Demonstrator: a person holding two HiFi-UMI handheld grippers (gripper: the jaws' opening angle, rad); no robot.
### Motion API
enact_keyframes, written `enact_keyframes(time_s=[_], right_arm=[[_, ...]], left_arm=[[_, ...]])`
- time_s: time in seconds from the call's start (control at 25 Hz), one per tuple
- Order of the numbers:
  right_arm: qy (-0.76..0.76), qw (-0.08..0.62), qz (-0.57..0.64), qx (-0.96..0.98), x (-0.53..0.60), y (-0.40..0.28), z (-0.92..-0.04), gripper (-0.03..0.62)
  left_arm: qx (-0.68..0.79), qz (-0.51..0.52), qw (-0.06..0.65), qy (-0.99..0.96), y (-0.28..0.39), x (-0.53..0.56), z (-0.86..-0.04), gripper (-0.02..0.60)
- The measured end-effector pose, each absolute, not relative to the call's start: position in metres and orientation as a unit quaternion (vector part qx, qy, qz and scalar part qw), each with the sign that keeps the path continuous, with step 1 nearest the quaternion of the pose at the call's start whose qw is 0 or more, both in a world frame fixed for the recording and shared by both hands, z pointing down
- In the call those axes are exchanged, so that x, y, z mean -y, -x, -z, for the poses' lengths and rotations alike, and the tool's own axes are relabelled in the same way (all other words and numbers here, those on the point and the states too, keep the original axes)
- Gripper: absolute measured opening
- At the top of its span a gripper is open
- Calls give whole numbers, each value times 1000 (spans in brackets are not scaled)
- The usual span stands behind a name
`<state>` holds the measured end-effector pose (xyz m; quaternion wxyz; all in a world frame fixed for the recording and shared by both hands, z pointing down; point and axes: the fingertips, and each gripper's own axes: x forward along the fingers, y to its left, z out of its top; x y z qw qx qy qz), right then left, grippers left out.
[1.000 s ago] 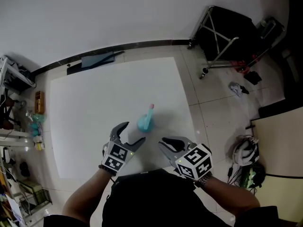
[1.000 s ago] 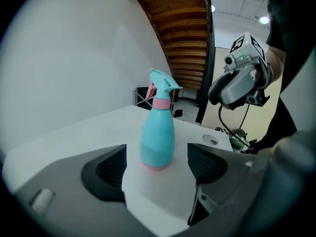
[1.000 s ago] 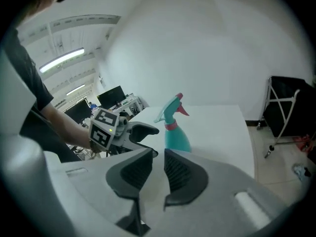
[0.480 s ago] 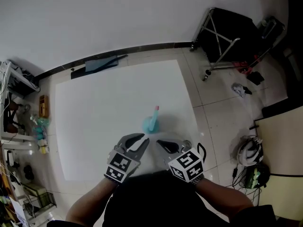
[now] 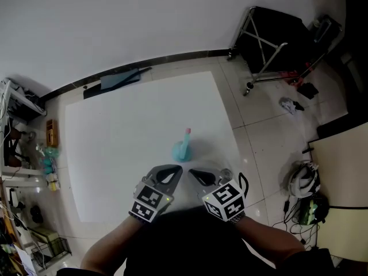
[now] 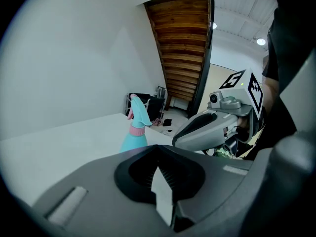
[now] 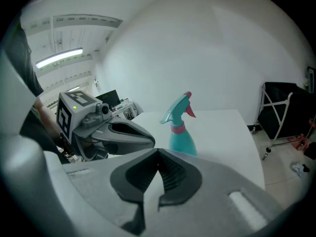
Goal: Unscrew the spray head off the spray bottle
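Observation:
A teal spray bottle (image 5: pixel 183 148) with a pink collar and pink trigger stands upright on the white mat (image 5: pixel 115 125). It also shows in the left gripper view (image 6: pixel 133 140) and the right gripper view (image 7: pixel 181 138). My left gripper (image 5: pixel 178 169) is just short of the bottle on its near left, jaws shut with nothing between them (image 6: pixel 158 153). My right gripper (image 5: pixel 191 172) is at its near right, also shut and empty (image 7: pixel 158 154). The two sets of tips almost face each other. Neither touches the bottle.
A black folding cart (image 5: pixel 276 36) stands at the back right on the tiled floor. A helmet (image 5: pixel 299 183) and cables lie at the right. Cluttered shelves (image 5: pixel 23 154) line the left edge. A dark blue flat thing (image 5: pixel 118 78) lies by the wall.
Both grippers' jaws have closed, the left from wide open. Both hands have drawn closer together in front of the bottle, which has not moved.

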<state>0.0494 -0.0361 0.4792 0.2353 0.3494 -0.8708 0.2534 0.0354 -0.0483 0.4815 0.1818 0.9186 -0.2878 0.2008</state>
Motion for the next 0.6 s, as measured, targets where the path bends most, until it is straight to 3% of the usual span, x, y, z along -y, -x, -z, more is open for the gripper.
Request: enact_keyframes(time_s=[0.6], right_arm=[[-345, 247, -245, 872, 40, -51, -481, -8]], left_arm=[[292, -207, 183, -916, -35, 51, -484, 12]])
